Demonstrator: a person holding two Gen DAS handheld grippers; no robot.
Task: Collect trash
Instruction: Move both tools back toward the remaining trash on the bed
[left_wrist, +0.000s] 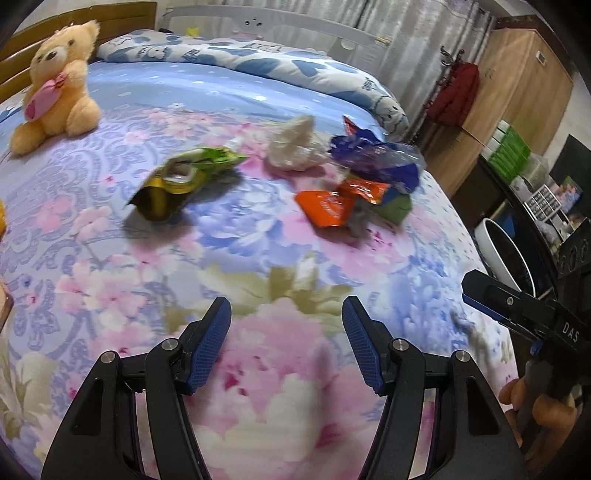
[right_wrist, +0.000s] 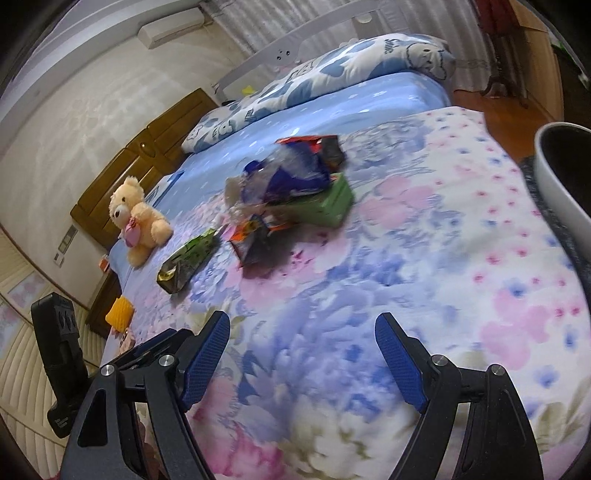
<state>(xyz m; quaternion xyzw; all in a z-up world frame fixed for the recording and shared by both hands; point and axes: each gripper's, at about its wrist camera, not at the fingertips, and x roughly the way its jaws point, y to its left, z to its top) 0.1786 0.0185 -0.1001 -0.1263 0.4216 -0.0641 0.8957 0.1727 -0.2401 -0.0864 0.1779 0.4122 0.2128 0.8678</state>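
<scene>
While both claws hang open and empty over the flowered bed (left_wrist: 280, 369), the green wrapper (left_wrist: 184, 177) is seen ahead-left of the left claw (left_wrist: 286, 345), long axis slanting away rightward, and the wrapper heap (right_wrist: 291, 188) nearer the right claw (right_wrist: 303, 354)

The left gripper (left_wrist: 287, 334) points forward and down. Its two blue pads (left_wrist: 209, 345) stand apart, and nothing is between them. The right gripper (right_wrist: 303, 360) points forward and down too. Its jaws stand wider apart, and they hold nothing. The two grippers are side by side, near each other. A hand (left_wrist: 541, 413) is wrapped around the handle of the right gripper, with the fingers curled tight on it.
</scene>
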